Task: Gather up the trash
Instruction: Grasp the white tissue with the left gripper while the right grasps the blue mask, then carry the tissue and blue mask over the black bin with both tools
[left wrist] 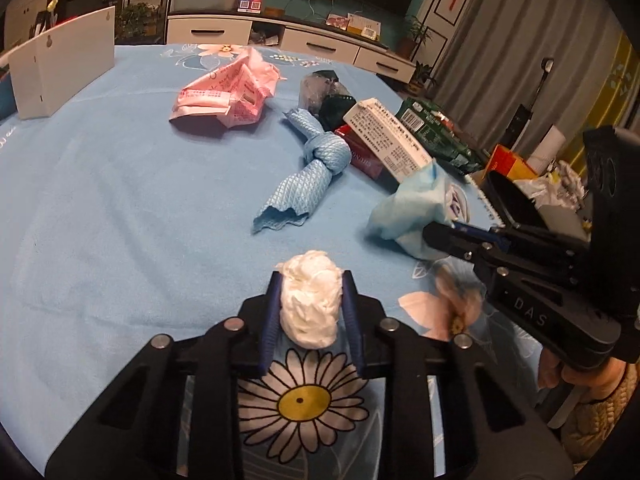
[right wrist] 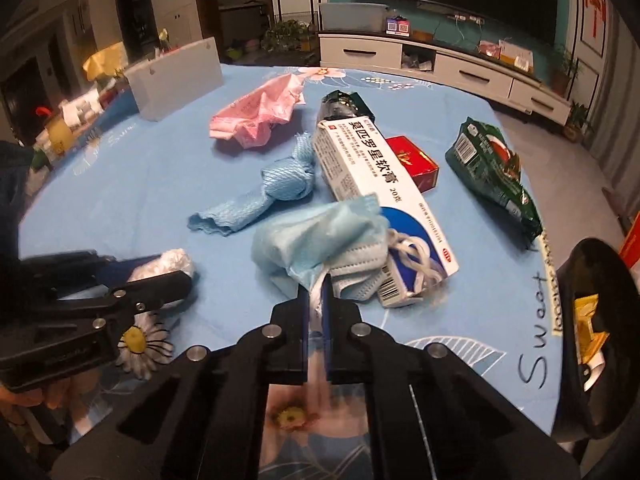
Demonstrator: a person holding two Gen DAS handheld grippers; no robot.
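My left gripper (left wrist: pixel 310 280) is shut on a white crumpled tissue ball (left wrist: pixel 310 300), seen too in the right wrist view (right wrist: pixel 168 264). My right gripper (right wrist: pixel 319 280) is shut on a light blue face mask (right wrist: pixel 320 236), which also shows in the left wrist view (left wrist: pixel 412 208). On the blue tablecloth lie a knotted blue cloth (left wrist: pixel 308 172), a pink wrapper (left wrist: pixel 228 92), a white medicine box (right wrist: pixel 376 184), a red box (right wrist: pixel 414 160), a green snack bag (right wrist: pixel 496 176) and a dark wrapper (right wrist: pixel 342 104).
A black trash bin (right wrist: pixel 576 292) holding some scraps stands at the table's right edge. A white box (left wrist: pixel 64 64) stands at the far left. A TV cabinet (left wrist: pixel 312 40) is behind the table.
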